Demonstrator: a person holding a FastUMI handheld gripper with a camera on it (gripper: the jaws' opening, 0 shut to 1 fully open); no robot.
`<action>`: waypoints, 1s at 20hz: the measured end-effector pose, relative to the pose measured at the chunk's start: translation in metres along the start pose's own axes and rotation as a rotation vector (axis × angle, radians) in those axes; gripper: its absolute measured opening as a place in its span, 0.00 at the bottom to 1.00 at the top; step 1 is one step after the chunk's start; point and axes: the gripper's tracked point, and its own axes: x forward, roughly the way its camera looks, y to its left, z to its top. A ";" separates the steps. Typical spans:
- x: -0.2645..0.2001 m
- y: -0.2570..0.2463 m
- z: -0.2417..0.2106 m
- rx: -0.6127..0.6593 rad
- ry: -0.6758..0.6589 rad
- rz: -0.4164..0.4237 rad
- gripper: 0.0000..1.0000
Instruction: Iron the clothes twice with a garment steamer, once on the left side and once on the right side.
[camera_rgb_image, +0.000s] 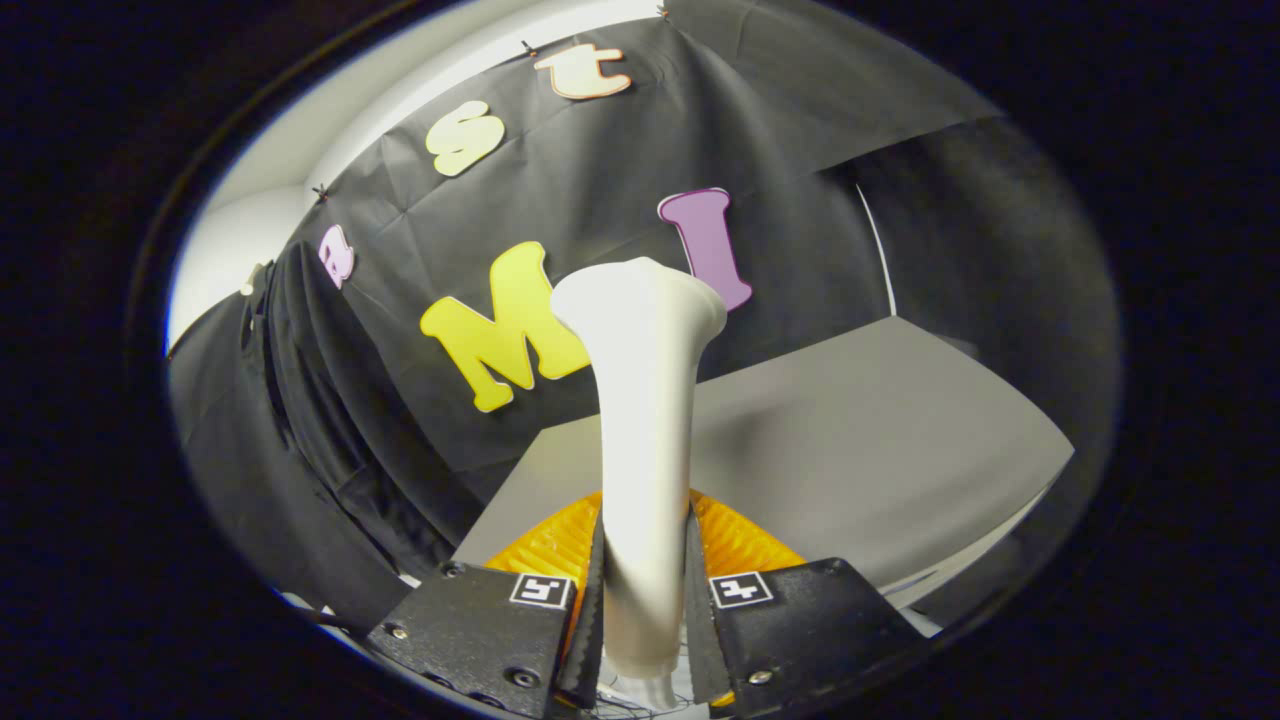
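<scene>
White garment steamer (645, 420) upright, flared head on top; dark garment (300, 400), perhaps, hangs beside it

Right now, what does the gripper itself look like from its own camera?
The gripper has two black, rough-textured finger blocks, each with a small square black-and-white marker tag on top and visible screw heads. The inner pads are dark with ribbed, serrated edges. Ribbed orange parts sit just behind the fingers.
</scene>
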 end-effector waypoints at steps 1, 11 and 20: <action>-0.010 0.008 0.001 -0.002 -0.015 -0.002 0.37; -0.099 0.156 0.010 -0.067 -0.151 0.033 0.37; -0.126 0.309 0.024 -0.133 -0.262 0.149 0.37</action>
